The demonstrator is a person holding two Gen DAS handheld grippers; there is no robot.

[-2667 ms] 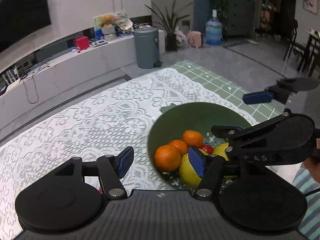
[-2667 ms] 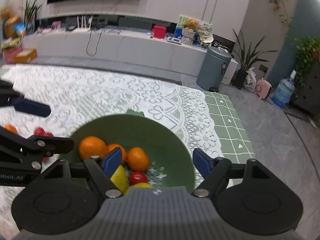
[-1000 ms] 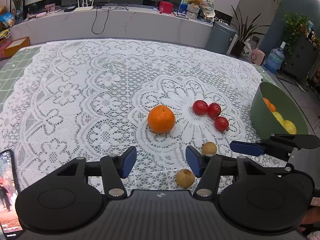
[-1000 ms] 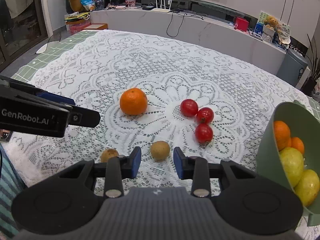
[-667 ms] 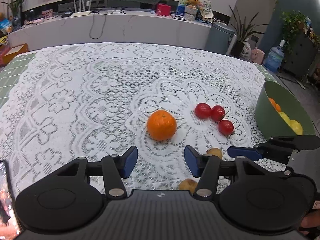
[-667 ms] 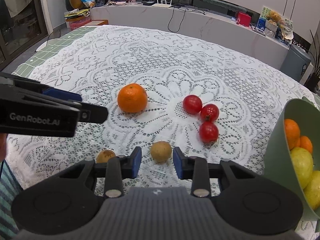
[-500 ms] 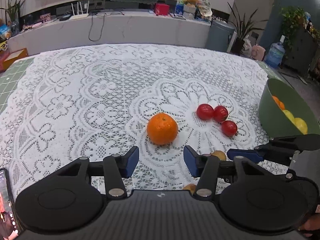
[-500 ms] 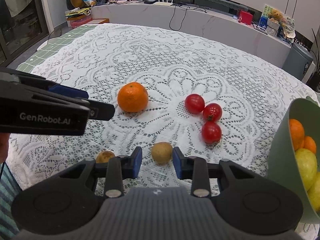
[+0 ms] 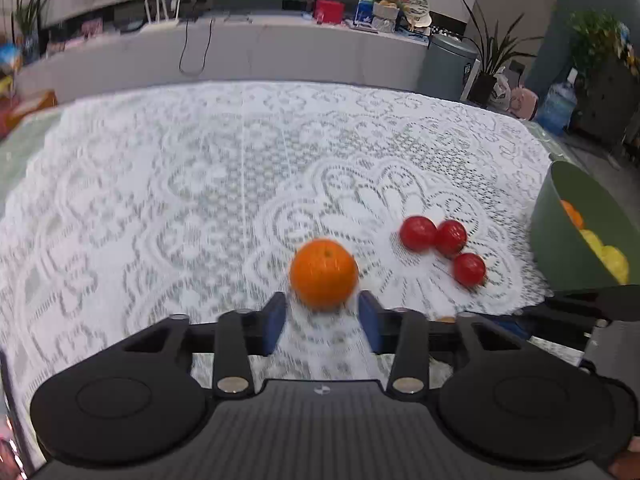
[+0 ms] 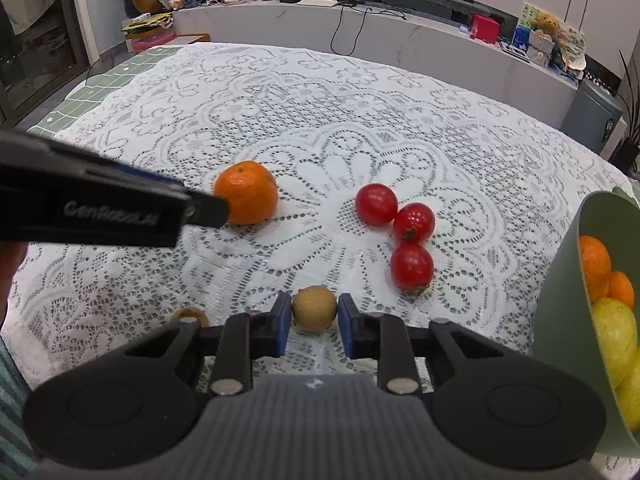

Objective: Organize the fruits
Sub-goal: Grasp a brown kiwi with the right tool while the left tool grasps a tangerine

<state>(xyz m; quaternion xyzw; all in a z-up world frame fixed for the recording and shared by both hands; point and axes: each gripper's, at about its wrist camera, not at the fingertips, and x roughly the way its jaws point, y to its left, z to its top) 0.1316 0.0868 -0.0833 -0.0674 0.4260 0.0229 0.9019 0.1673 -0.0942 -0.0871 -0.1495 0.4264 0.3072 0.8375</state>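
Orange [image 9: 324,274] sits at 12 o'clock just past the left gripper [image 9: 322,322], jaws closing w/ nothing pinched yet so it could roll off, while in the right view the right gripper [image 10: 314,326] pinches the small brown fruit [image 10: 314,307], which might squirt out.

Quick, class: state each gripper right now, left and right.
Left gripper: closing around the orange, not yet gripping.
Right gripper: shut on the small brown fruit.

Lace-covered table [image 10: 360,92] (orange [image 10: 246,192], tomatoes [image 10: 400,224], bowl [image 10: 560,280])
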